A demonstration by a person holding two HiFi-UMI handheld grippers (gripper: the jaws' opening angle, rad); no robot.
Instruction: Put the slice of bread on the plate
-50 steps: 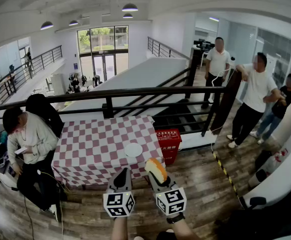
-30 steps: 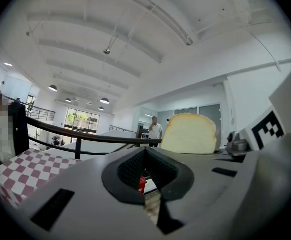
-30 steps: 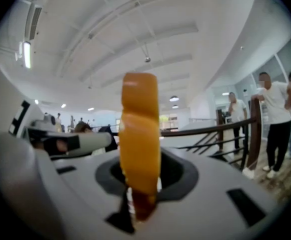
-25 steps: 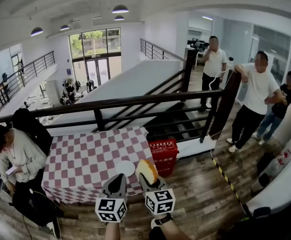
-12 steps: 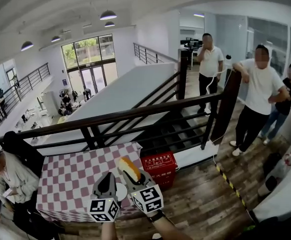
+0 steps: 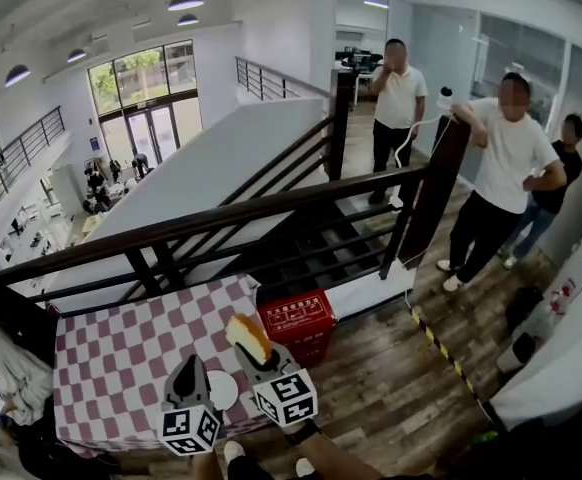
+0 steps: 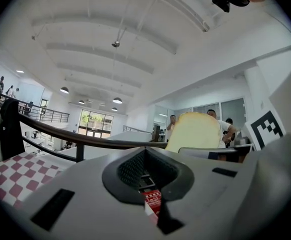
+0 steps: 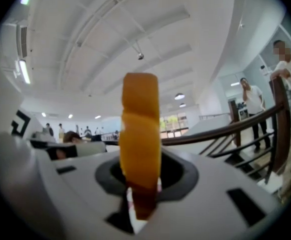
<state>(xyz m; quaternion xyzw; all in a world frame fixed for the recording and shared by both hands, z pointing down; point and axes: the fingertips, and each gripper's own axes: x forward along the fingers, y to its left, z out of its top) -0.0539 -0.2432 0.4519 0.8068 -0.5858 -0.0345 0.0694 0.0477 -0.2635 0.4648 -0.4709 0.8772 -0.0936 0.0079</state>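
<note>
Standing on edge, the slice of bread [image 8: 141, 134] is clamped between the jaws of the right gripper [image 6: 259, 356], and is seen against the near edge of the checkered table [image 6: 111, 358]. The white plate [image 6: 223, 390] lies on the table, just below-left of the slice in the head view, beside the left gripper [image 6: 190, 368], whose jaws are closed on nothing.
</note>
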